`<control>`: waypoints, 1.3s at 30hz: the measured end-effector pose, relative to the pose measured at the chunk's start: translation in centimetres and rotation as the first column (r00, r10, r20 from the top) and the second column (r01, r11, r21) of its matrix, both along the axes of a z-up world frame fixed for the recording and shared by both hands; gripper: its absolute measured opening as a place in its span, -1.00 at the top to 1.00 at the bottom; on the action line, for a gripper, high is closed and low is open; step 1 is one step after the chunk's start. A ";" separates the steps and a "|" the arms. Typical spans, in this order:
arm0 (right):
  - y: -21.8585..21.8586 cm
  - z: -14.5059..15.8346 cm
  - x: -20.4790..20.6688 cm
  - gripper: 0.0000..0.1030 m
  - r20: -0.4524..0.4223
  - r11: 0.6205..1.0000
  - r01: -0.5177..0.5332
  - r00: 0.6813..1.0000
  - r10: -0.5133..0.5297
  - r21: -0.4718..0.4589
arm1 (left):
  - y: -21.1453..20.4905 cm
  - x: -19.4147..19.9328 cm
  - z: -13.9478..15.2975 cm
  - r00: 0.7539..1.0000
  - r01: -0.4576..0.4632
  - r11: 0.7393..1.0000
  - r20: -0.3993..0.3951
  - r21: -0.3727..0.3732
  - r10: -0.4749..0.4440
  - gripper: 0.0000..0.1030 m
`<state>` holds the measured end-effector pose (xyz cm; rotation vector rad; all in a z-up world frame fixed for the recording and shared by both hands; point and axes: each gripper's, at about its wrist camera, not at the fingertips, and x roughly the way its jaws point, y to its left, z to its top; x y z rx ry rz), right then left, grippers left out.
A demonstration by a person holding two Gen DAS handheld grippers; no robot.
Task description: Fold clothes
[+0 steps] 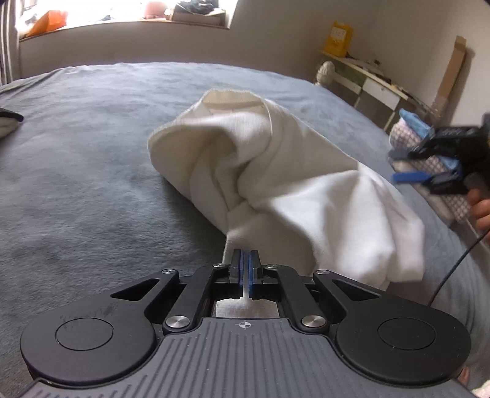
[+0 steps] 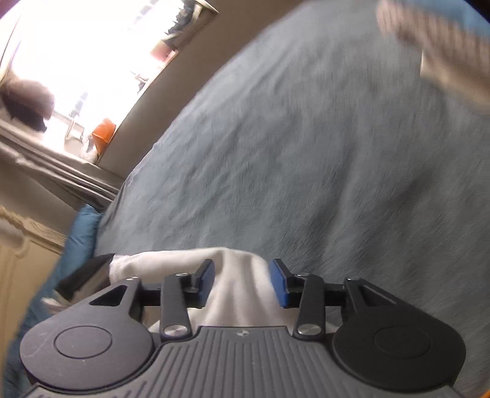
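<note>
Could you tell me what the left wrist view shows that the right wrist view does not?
Only the left wrist view shows the left gripper shut on a corner of the white garment, a desk and the yellow box on it. Only the right wrist view shows a blue pillow and the right gripper's jaws open around white cloth. Both show the grey bed cover and the bright window.

The garment [image 1: 275, 171] lies bunched on the bed [image 1: 92, 153], ahead of the left tool [image 1: 245, 260]; the right tool [image 1: 428, 165] is beside its right edge.
</note>
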<state>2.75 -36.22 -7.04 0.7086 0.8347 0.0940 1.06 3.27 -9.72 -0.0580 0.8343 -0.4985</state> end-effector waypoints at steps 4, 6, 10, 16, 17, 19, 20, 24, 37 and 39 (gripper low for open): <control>3.1 4.0 -1.5 0.04 0.102 0.976 -0.144 0.981 0.162 -0.164 | -0.9 0.1 -0.7 1.000 0.021 1.000 -0.023 -0.001 -0.021 0.96; 6.2 5.2 -1.7 0.00 0.106 0.935 -0.261 0.950 0.293 -0.241 | -1.2 0.0 -1.1 0.999 0.026 1.000 -0.033 -0.003 -0.026 0.96; 13.2 6.1 -1.5 -0.21 0.080 0.813 -0.468 0.849 0.523 -0.346 | -1.3 -0.3 -1.5 0.998 0.024 1.000 -0.051 -0.015 -0.025 0.96; 22.0 4.0 -0.3 -0.25 -0.025 0.631 -0.596 0.737 0.676 -0.497 | -1.3 -1.4 -1.9 0.998 0.021 1.000 -0.056 -0.019 -0.022 0.96; 23.0 3.2 0.2 -0.25 -0.055 0.601 -0.602 0.729 0.682 -0.526 | -1.3 -1.5 -1.9 0.998 0.022 1.000 -0.052 -0.017 -0.023 0.96; 24.2 1.7 0.8 -0.24 -0.119 0.551 -0.608 0.726 0.678 -0.572 | -1.3 -1.6 -1.9 0.999 0.025 1.000 -0.046 -0.014 -0.026 0.96; 24.3 1.1 0.9 -0.16 -0.151 0.534 -0.608 0.731 0.666 -0.588 | -1.2 -1.6 -1.9 0.999 0.027 1.000 -0.045 -0.015 -0.027 0.96; 22.5 1.2 0.4 0.58 -0.131 0.581 -0.567 0.772 0.622 -0.584 | -1.0 -1.6 -1.9 0.998 0.035 0.999 -0.041 -0.020 -0.036 0.96; 10.4 6.3 -4.7 0.88 0.045 0.738 -0.147 0.971 0.233 -0.658 | -0.8 -1.1 -0.9 0.997 0.067 0.997 -0.041 -0.042 -0.069 0.96; 8.7 6.0 -5.1 0.88 0.051 0.739 -0.102 0.982 0.181 -0.666 | -0.4 -0.9 0.1 0.997 0.069 0.996 -0.014 -0.059 -0.070 0.95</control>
